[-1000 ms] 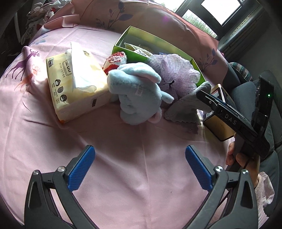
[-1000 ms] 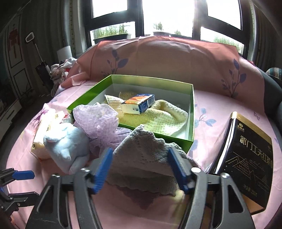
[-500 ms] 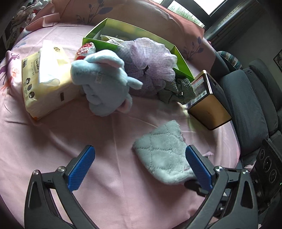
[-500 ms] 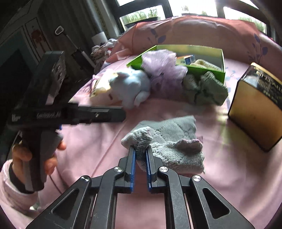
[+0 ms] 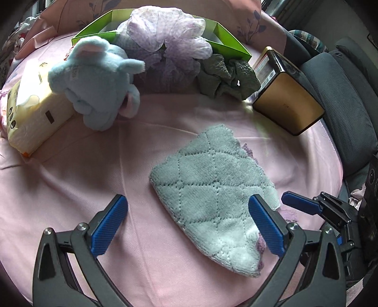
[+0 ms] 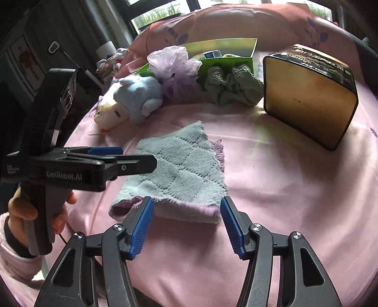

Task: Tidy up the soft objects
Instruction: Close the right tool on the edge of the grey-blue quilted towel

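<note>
Pink sheet (image 5: 70, 189) carries our grey quilted cloth (image 5: 212, 189), lying flat. Behind sit a green box (image 6: 226, 63) and blue plush (image 5: 96, 82). Our right gripper (image 6: 186, 226) has just been opening, empty; our left gripper (image 5: 189, 226) gapes wide, gripping nothing.

Soft daylight from the window (image 6: 165, 14) beyond the jaws; frames sharp, faint shadows, fisheye bending and dark vignette at edges.

Both wrist cameras look steeply down, close over the bed (image 5: 70, 179). Both share the grey cloth (image 5: 212, 189) (image 6: 182, 170) and the green box (image 6: 226, 56) behind it.
</note>
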A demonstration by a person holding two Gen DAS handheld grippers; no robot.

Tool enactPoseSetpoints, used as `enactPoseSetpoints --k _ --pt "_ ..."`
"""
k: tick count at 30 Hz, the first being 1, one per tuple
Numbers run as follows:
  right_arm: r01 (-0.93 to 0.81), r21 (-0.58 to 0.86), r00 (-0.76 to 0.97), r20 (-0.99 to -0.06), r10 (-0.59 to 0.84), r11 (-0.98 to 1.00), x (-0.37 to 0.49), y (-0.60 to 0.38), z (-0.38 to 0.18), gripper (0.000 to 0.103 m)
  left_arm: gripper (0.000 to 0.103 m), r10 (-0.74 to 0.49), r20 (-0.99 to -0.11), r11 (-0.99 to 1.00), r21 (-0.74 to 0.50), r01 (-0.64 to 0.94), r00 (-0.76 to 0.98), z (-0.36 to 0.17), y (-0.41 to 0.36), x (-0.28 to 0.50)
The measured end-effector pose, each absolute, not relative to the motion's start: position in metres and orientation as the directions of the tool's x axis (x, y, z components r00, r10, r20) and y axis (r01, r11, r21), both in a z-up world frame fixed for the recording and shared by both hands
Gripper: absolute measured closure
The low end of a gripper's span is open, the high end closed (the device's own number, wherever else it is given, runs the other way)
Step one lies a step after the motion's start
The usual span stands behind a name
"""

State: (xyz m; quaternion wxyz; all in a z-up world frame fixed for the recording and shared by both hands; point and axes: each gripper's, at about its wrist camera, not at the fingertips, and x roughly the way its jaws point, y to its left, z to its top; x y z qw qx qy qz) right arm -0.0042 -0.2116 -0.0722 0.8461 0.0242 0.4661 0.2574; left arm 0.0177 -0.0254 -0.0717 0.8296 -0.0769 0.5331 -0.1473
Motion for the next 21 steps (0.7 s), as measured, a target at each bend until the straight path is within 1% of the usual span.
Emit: enactPoseSetpoints --k 4,6,8,9,12,14,15,16,17,18,20,21 --pt "-0.395 0.298 0.43 -0.777 0.461 0.869 0.003 -0.214 -0.079 0.044 0.003 -0.332 -0.861 0.943 -0.288 0.168 0.386 -0.074 -0.028 0.016" --pt "-0.392 0.312 0.43 -0.77 0.472 0.866 0.004 -0.213 -0.082 0.044 0.008 -0.342 -0.859 0.939 -0.294 0.181 0.382 -0.074 -0.032 0.016" --pt "-0.395 0.319 0.435 -0.761 0.481 0.861 0.003 -0.214 -0.081 0.044 0.019 -0.364 -0.853 0.93 -0.313 0.191 0.373 -0.074 -0.036 0.015" --pt "-0.396 0.32 0.437 -0.758 0.483 0.86 0.003 -0.214 -0.081 0.044 0.022 -0.369 -0.852 0.928 -0.316 0.195 0.372 -0.074 -0.042 0.014" --pt "-0.402 0.313 0.445 -0.754 0.483 0.86 0.0 -0.213 -0.082 0.044 0.036 -0.367 -0.847 0.929 -0.314 0.194 0.384 -0.073 -0.045 0.013" --pt "-0.412 0.296 0.453 -0.754 0.475 0.862 -0.002 -0.211 -0.081 0.044 0.054 -0.373 -0.841 0.928 -0.331 0.173 0.391 -0.073 -0.041 0.013" --pt "-0.415 0.291 0.457 -0.753 0.474 0.862 -0.003 -0.212 -0.081 0.044 0.059 -0.378 -0.839 0.926 -0.34 0.164 0.393 -0.073 -0.038 0.014" --pt "-0.418 0.291 0.46 -0.749 0.477 0.861 -0.004 -0.212 -0.081 0.044 0.067 -0.382 -0.837 0.924 -0.348 0.157 0.393 -0.074 -0.035 0.014" --pt "-0.42 0.292 0.463 -0.746 0.479 0.859 -0.005 -0.211 -0.081 0.047 0.07 -0.383 -0.837 0.924 -0.351 0.152 0.392 -0.074 -0.033 0.014" --pt "-0.42 0.297 0.462 -0.743 0.484 0.858 -0.005 -0.211 -0.081 0.05 0.071 -0.382 -0.836 0.924 -0.353 0.148 0.393 -0.074 -0.032 0.014" --pt "-0.422 0.306 0.462 -0.738 0.493 0.854 -0.005 -0.209 -0.082 0.063 0.084 -0.397 -0.827 0.917 -0.373 0.139 0.398 -0.073 -0.028 0.014" --pt "-0.421 0.299 0.465 -0.74 0.487 0.856 -0.005 -0.207 -0.082 0.065 0.087 -0.408 -0.822 0.912 -0.388 0.135 0.398 -0.072 -0.026 0.014"
